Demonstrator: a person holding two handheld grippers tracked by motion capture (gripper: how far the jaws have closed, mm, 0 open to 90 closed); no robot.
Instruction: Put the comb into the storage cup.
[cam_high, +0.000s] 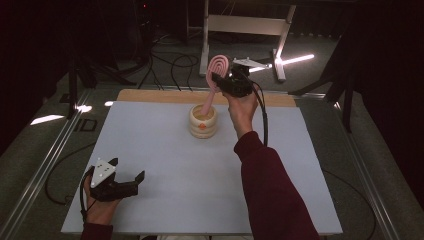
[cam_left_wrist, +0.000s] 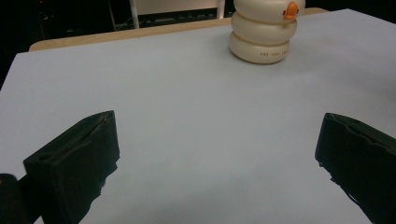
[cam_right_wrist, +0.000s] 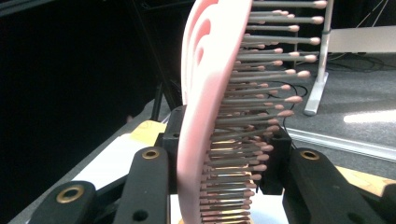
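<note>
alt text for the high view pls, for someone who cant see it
The right claw, raised over the far middle of a pale grey table, grips a pink plastic hairbrush whose handle dips into a cream ribbed duck-faced holder. The left claw rests open at the near left corner, holding nothing.

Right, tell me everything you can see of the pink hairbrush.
The pink plastic hairbrush has an oval head cut through with curved open slots and a slim handle. In the right gripper view its face carries rows of thin bristles with rounded pinkish tips, pointing right. It stands nearly upright, tilted a little, with the handle's lower end down in the cream ringed holder with an orange duck bill. The right tongs are shut on the brush, just below the head. Nothing else touches it.
</note>
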